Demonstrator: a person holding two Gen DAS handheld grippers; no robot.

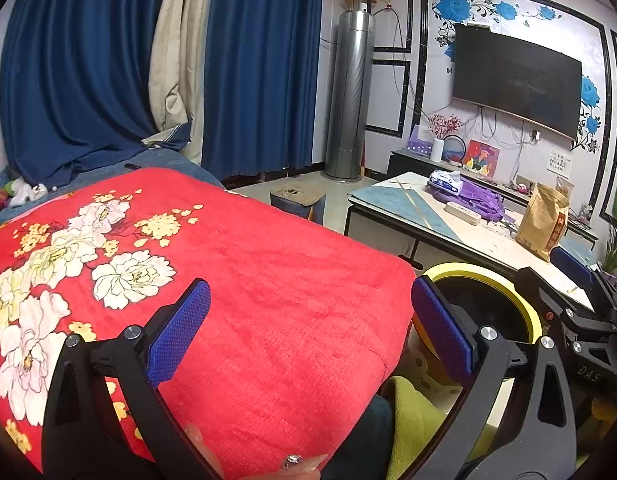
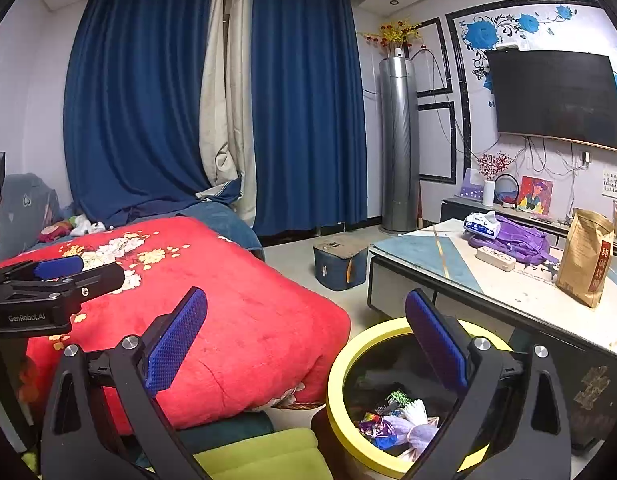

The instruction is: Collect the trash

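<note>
the round yellow-rimmed bin (image 2: pixel 392 400) stands upright, mouth up, at lower right of the right wrist view, crinkly wrappers (image 2: pixel 392 424) heaped inside. the right gripper (image 2: pixel 306 334), ribbed blue pads spread and holding nothing, hangs above its rim. the left gripper (image 1: pixel 310 330), likewise spread and empty, is over the fuzzy red floral blanket (image 1: pixel 268 280), bin at its right.

"GenRobot.AI" is printed on the left tongs (image 2: pixel 58 268); "DAS" shows on the right tongs (image 1: pixel 572 276).
</note>
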